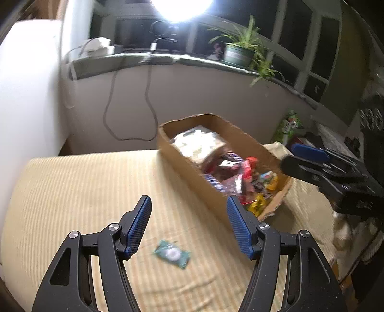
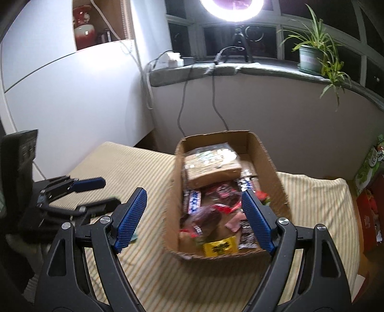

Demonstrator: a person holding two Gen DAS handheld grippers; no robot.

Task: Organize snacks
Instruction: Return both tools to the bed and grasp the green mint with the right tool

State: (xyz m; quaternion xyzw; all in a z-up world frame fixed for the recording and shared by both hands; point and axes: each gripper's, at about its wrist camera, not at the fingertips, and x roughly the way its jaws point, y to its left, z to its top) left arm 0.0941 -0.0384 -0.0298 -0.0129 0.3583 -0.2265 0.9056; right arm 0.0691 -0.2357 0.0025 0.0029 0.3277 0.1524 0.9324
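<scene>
A cardboard box (image 1: 192, 177) full of mixed snack packets stands on a yellow striped cloth (image 1: 79, 192); it also shows in the right wrist view (image 2: 276, 172). A small green snack packet (image 1: 172, 254) lies on the cloth just below and between my left gripper's fingers. My left gripper (image 1: 188, 202) is open and empty, left of the box. My right gripper (image 2: 192, 194) is open and empty, hovering over the box's near end. The right gripper shows in the left wrist view (image 1: 309, 156), the left gripper in the right wrist view (image 2: 96, 192).
A windowsill with a potted plant (image 2: 312, 57), a ring light (image 2: 231, 7) and hanging cables (image 2: 216, 103) stands behind the box. A white cabinet (image 2: 60, 91) is at the left. A green snack bag (image 1: 289, 126) and red boxes (image 2: 369, 211) sit to the right.
</scene>
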